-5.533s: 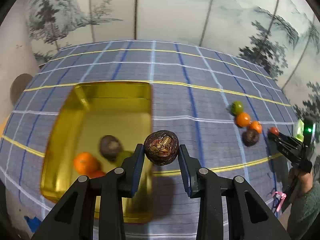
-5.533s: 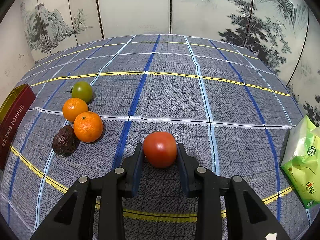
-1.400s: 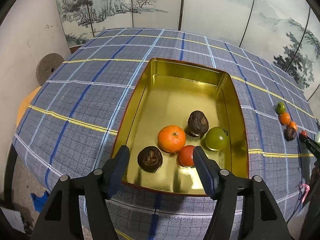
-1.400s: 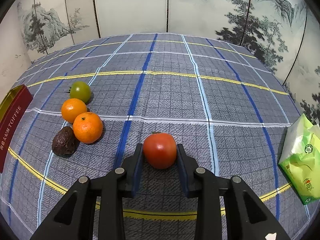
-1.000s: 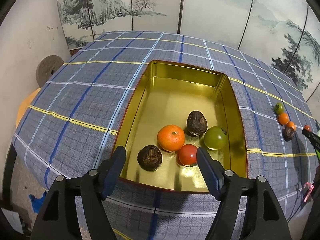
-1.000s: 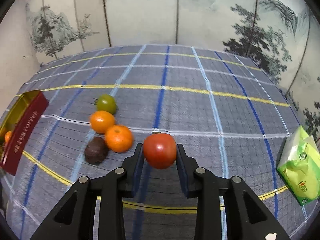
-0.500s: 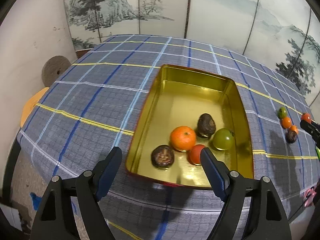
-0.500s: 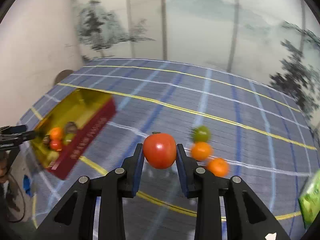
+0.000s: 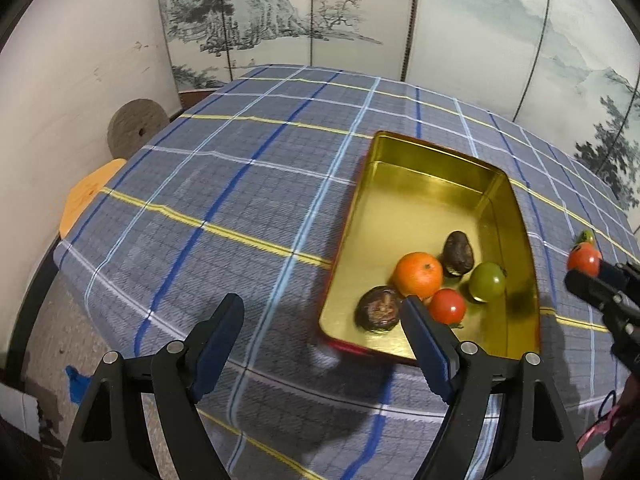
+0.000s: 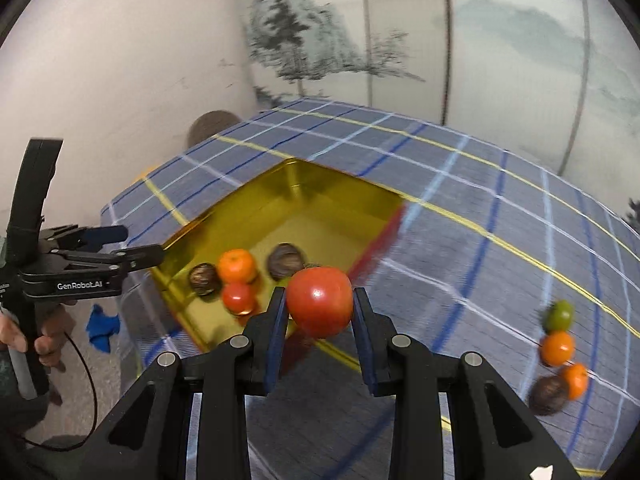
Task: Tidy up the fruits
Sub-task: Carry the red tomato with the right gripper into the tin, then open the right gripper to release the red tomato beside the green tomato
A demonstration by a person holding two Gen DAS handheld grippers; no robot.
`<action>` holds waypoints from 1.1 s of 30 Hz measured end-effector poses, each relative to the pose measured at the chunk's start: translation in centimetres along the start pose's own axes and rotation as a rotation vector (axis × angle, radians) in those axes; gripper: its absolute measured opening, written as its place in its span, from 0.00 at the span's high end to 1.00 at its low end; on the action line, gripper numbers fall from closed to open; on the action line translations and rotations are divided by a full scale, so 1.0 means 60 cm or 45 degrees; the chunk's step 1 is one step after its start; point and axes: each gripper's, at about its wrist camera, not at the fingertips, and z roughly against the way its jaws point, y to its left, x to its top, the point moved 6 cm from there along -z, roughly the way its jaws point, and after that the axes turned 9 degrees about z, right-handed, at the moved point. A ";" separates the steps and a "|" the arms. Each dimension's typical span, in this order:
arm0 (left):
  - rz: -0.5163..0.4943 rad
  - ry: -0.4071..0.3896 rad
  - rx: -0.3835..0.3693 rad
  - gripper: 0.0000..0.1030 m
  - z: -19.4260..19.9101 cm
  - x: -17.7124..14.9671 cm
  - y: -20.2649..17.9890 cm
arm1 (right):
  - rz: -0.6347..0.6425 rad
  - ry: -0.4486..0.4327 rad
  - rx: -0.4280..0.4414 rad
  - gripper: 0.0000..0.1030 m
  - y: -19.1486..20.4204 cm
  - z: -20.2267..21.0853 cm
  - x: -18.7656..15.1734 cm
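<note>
Plaid tablecloth (image 9: pixel 248 184), gold tin (image 9: pixel 424 196), left gripper (image 9: pixel 320 336) angled down, just opened wider, empty, right gripper (image 10: pixel 320 312) clamping red tomato (image 10: pixel 320 306).

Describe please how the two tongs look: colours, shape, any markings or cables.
Both tongs, left and right, are black plastic with blue pads and silver rivets. In the right wrist view, the left one shows white "GenRobot.AI" lettering, a tall black handle and a thin black cable.

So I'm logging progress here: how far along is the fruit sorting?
About halfway. Done: five fruits lie in the gold tin, among them an orange, a green tomato and a small red tomato. In hand: the right gripper holds a red tomato near the tin; the left gripper is empty, its jaws just opened wider. Left: four fruits on the cloth.
</note>
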 end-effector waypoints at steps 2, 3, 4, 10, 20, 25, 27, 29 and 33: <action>0.013 0.004 0.011 0.22 -0.001 -0.001 0.010 | 0.022 0.011 0.016 0.71 0.016 -0.013 0.004; 0.019 0.006 0.018 0.22 -0.002 -0.001 0.015 | 0.032 0.018 0.024 0.71 0.025 -0.021 0.006; 0.024 0.007 0.030 0.22 -0.002 -0.001 0.020 | 0.040 0.023 0.030 0.71 0.030 -0.026 0.007; 0.056 0.012 0.066 0.22 -0.004 -0.004 0.050 | 0.076 0.069 0.044 0.71 0.055 -0.059 0.007; 0.092 0.025 0.072 0.22 -0.009 -0.008 0.072 | 0.111 0.131 0.049 0.71 0.075 -0.093 -0.004; 0.103 0.031 0.071 0.22 -0.010 -0.009 0.076 | 0.115 0.149 0.052 0.71 0.076 -0.099 -0.008; 0.103 0.030 0.068 0.22 -0.009 -0.009 0.076 | 0.115 0.153 0.052 0.71 0.077 -0.101 -0.010; 0.106 0.029 0.064 0.22 -0.007 -0.008 0.076 | 0.119 0.163 0.052 0.71 0.078 -0.104 -0.011; 0.112 0.033 0.059 0.22 -0.006 -0.007 0.076 | 0.119 0.168 0.054 0.71 0.078 -0.107 -0.013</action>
